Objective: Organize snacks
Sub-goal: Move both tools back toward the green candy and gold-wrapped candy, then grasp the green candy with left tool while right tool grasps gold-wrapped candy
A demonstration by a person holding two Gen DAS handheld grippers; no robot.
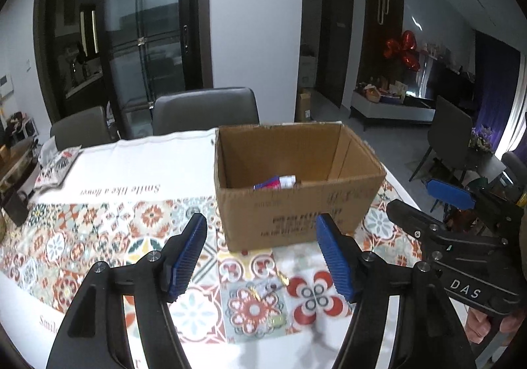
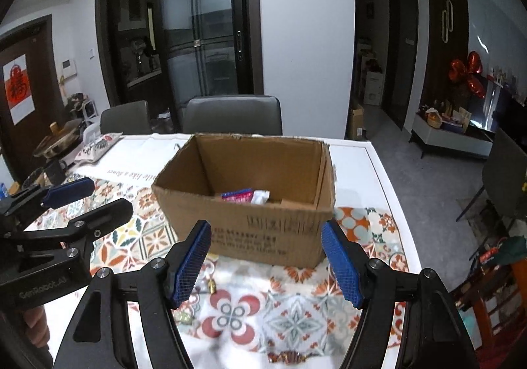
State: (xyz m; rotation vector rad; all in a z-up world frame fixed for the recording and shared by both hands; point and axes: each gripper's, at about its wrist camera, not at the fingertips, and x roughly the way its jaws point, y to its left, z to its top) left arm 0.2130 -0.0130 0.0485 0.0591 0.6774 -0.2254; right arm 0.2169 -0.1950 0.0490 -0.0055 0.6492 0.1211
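A: Snacks (image 1: 275, 183) lie flat in the cardboard box (image 1: 296, 204) on the tabletop (image 1: 98, 237); long axes sideways.

B: Left tongs (image 1: 262, 257) and right tongs (image 2: 266, 265), angled downward, released; nothing between pads.

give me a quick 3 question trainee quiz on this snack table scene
1. True or false: the cardboard box is empty.
2. Which best describes the left gripper? A. open, holding nothing B. shut on a candy C. inside the box
3. Fill in: the loose candies lie on the patterned ____.

Key: 1. False, wrappers lie inside. 2. A. 3. Cloth.
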